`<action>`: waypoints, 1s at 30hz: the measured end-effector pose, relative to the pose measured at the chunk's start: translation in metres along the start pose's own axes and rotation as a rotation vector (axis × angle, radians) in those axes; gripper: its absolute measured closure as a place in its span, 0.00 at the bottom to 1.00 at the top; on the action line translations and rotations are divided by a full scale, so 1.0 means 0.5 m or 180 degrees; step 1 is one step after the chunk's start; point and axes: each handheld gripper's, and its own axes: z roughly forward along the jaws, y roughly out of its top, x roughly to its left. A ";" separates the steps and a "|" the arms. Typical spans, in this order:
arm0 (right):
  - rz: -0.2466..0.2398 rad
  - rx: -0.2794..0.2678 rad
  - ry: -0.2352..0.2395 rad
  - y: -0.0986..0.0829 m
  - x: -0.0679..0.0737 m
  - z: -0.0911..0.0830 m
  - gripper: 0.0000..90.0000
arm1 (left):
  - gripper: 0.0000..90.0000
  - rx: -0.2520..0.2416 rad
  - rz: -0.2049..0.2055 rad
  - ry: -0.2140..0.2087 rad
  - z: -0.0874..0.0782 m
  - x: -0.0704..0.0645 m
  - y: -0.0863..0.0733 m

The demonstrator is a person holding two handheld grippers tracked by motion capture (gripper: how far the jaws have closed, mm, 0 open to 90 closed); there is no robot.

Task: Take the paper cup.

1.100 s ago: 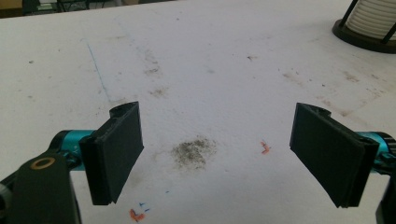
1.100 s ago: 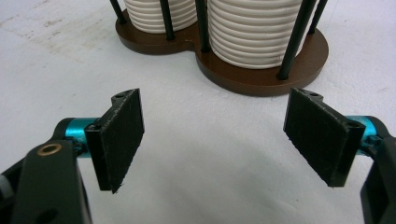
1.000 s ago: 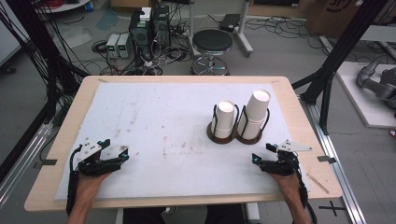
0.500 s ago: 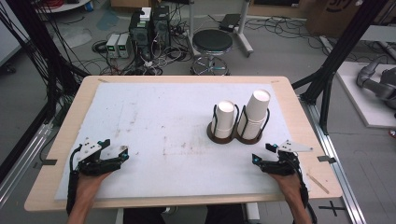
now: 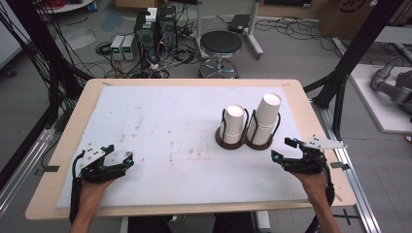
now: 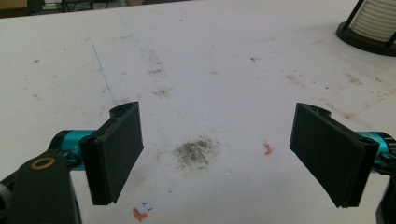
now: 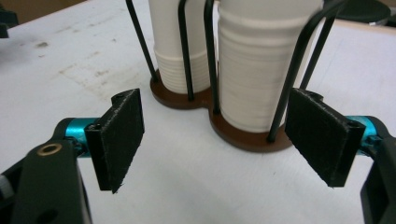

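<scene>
Two stacks of white paper cups stand upside down in a black wire holder point(image 5: 228, 142) with two round brown bases, right of the table's middle. The left stack point(image 5: 233, 122) is shorter than the right stack point(image 5: 266, 116). My right gripper point(image 5: 281, 149) rests open near the front right edge, just right of and in front of the holder. In the right gripper view its jaws point(image 7: 219, 140) stand wide apart before the taller stack point(image 7: 261, 70) and the shorter stack point(image 7: 170, 42), touching neither. My left gripper point(image 5: 120, 153) lies open at the front left, with only stained mat between its jaws point(image 6: 233, 154).
A white stained mat point(image 5: 170, 121) covers the wooden table point(image 5: 194, 209). Beyond the far edge stand a black stool point(image 5: 221, 43), computer cases point(image 5: 155, 24) and loose cables on the floor. Black frame posts rise at both sides of the table.
</scene>
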 end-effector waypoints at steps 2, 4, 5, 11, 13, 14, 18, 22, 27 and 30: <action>-0.0050 -0.0022 0.0048 0.030 -0.002 -0.014 0.23 | 0.19 -0.0008 0.0004 -0.0005 0.000 0.000 0.000; -0.0134 -0.0032 0.0069 0.058 -0.002 -0.027 0.23 | 0.19 -0.0004 0.0016 -0.0004 0.000 0.000 0.000; -0.0168 -0.0041 0.0082 0.072 -0.003 -0.033 0.23 | 0.19 0.0006 0.0016 -0.0003 0.000 -0.001 0.000; -0.0338 -0.0005 0.0109 0.149 -0.012 -0.064 0.23 | 0.19 0.0043 0.0000 -0.0010 0.003 0.001 0.001; -0.0381 0.0024 0.0116 0.171 -0.018 -0.069 0.23 | 0.19 0.0048 -0.0008 -0.0012 0.003 0.001 0.001; -0.0384 0.0028 0.0131 0.178 -0.020 -0.070 0.23 | 0.19 0.0048 -0.0008 -0.0012 0.003 0.001 0.001; -0.0410 0.0078 0.0140 0.209 -0.032 -0.071 0.22 | 0.19 0.0058 -0.0025 -0.0022 0.004 0.002 0.002; -0.0445 0.0111 0.0156 0.233 -0.041 -0.066 0.22 | 0.19 0.0054 0.0007 -0.0013 0.003 0.001 0.001; -0.0535 0.0231 0.0226 0.269 -0.048 -0.054 0.22 | 0.19 0.0056 0.0016 -0.0002 0.004 -0.001 0.001; -0.0568 0.0336 0.0248 0.291 -0.051 -0.044 0.22 | 0.19 0.0067 0.0030 -0.0001 0.004 -0.001 0.002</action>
